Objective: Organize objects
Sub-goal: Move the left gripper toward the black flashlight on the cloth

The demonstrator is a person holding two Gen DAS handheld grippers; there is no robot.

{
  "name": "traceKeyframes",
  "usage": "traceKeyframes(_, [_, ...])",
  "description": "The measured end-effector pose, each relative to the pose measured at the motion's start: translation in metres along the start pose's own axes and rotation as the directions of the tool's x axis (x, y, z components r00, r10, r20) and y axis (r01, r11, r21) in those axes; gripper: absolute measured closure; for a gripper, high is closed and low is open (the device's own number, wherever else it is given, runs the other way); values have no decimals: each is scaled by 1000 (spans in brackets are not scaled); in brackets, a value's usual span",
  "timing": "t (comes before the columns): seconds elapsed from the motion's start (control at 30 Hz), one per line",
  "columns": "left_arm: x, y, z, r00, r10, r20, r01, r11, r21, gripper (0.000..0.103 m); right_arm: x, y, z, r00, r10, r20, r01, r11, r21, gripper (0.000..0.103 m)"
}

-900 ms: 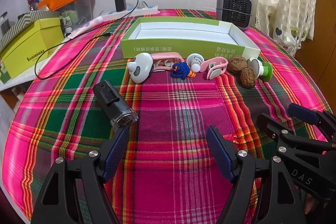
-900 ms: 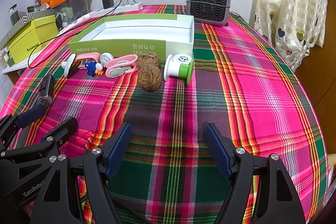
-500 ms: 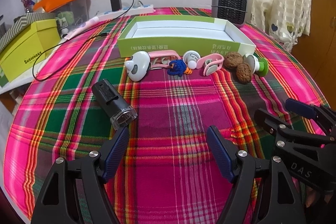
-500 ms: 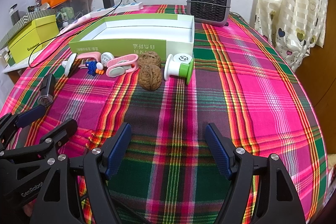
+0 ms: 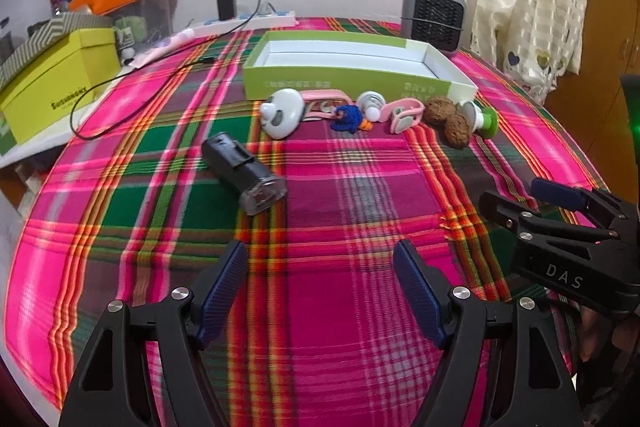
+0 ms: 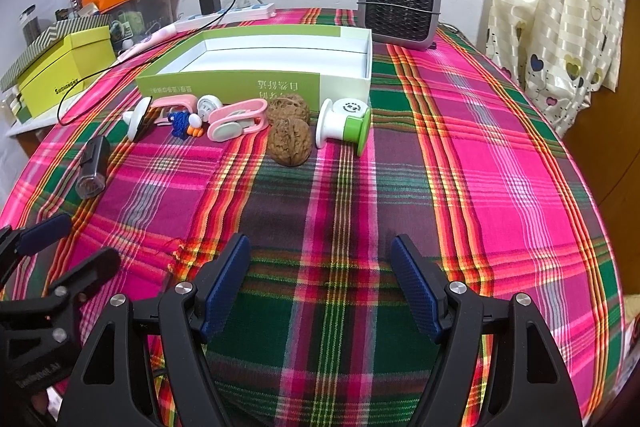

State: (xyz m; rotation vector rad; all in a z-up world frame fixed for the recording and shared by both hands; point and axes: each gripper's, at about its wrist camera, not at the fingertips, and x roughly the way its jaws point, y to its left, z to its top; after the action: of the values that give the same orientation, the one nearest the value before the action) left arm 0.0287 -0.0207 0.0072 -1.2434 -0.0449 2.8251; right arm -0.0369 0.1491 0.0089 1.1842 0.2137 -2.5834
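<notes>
Bright room with barred windows along the top of the frame, heart-print cream curtain [image 6: 560, 39] at upper right, small grey grille-fronted heater [image 6: 400, 9] against the white sill. Below, a table under a pink, green and red plaid cloth [image 6: 480, 187] filling most of both views.

Mid-frame, upper centre: shallow open green-and-white cardboard box [image 6: 256, 83], nothing visible inside. Along its near wall, a row of small things: white rounded plastic gadget [image 5: 282, 113], pink plastic clips [image 6: 238, 119], blue crocheted toy with orange feet [image 6: 184, 123], two brown wrinkled walnuts [image 6: 290, 141] touching each other, white-and-green plastic spool [image 6: 344, 127] just beside the walnuts. Apart from the row, toward left of centre in the left view, a black boxy device with a clear end [image 5: 244, 173] lying on its side.

Judged an opening step: nothing yet boxed, nothing picked. Next move likely a reach up-frame to one item, jaws straddling it, then a lift over the box wall; round walnuts apt to roll under a careless pinch.

Left gripper [image 5: 320, 291] at bottom centre of its view, tilted steeply down at the cloth, jaws spread wide, empty. Right gripper [image 6: 320, 287] likewise low, angled down, jaws fully apart, holding nothing, well short of the row.
</notes>
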Motion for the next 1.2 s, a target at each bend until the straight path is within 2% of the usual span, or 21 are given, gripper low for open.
traceKeyframes(0.33, [3,28,1,999,36,-10,-37,997,-68,28,0,1,-1,1000,8,-1,-8,1000,-7,30])
traceKeyframes(0.53, [7,45,6,999,31,-20,-33,992,-121,28,0,0,0,1000,31,-4,-31,999,-28,30])
traceKeyframes(0.7, [9,43,7,999,43,-19,-45,993,-113,28,1,1,2,999,34,-5,-35,999,-34,30])
traceKeyframes(0.87, [13,47,16,1000,8,-16,-10,987,-162,28,3,2,4,999,53,-7,-53,997,-50,30])
traceKeyframes(1.2, [25,52,27,999,38,-22,-41,984,-173,28,10,-2,13,996,87,-13,-88,995,-39,30])
